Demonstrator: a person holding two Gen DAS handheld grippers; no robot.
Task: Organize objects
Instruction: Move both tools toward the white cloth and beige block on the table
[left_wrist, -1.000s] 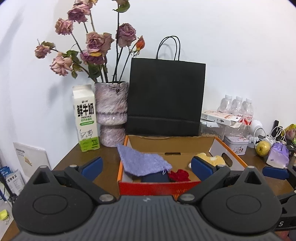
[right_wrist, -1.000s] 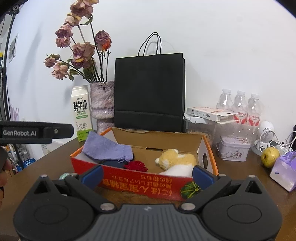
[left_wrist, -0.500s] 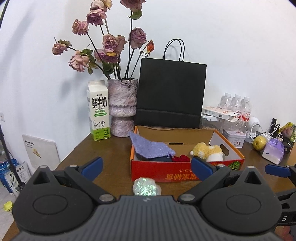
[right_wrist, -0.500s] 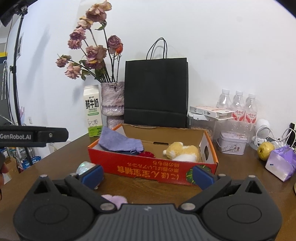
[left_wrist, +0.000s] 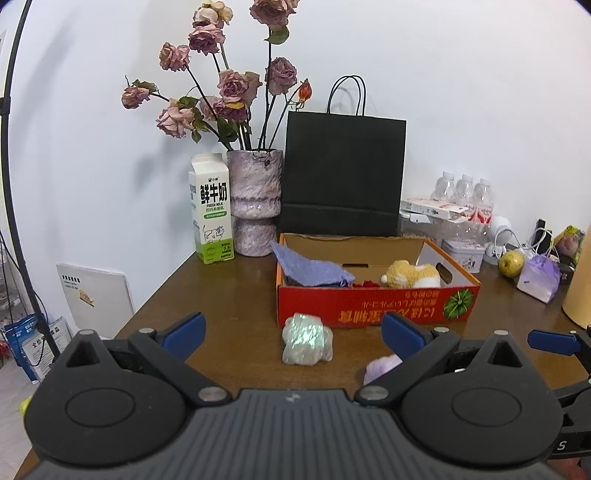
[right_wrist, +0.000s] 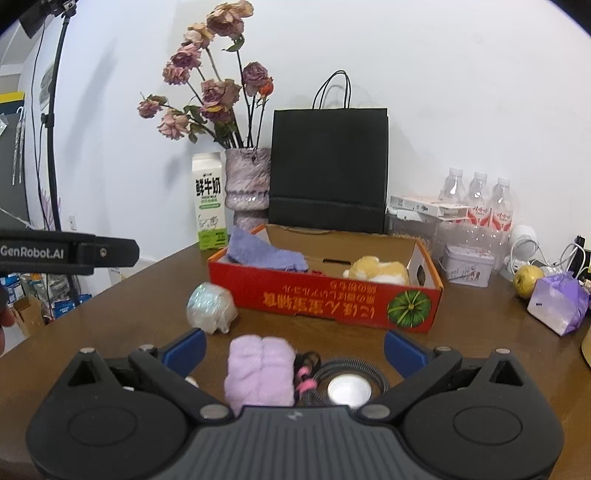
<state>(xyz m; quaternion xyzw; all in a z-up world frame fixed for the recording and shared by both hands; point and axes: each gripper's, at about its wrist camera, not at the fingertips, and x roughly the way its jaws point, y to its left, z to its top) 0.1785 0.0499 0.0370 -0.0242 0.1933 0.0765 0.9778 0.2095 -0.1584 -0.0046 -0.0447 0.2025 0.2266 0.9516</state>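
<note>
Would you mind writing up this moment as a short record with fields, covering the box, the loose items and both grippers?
box: red cardboard box, open top, on the wooden table
in box: purple cloth, yellow plush toy, a red item, mostly hidden
loose in front: iridescent wrapped bundle, folded lilac towel, coiled cable with a round metal disc
left gripper: open, empty
right gripper: open, empty, over the towel
behind box: black paper bag, vase of dried roses, milk carton

Left gripper (left_wrist: 293, 330): matte black linkage arms, round hub discs, silver pivot screws, blue finger pads (left_wrist: 184, 329), ribbed grey housing behind. Right gripper (right_wrist: 294, 346): identical build (white "GenRobot.AI" lettering on the black bar to its left).
</note>
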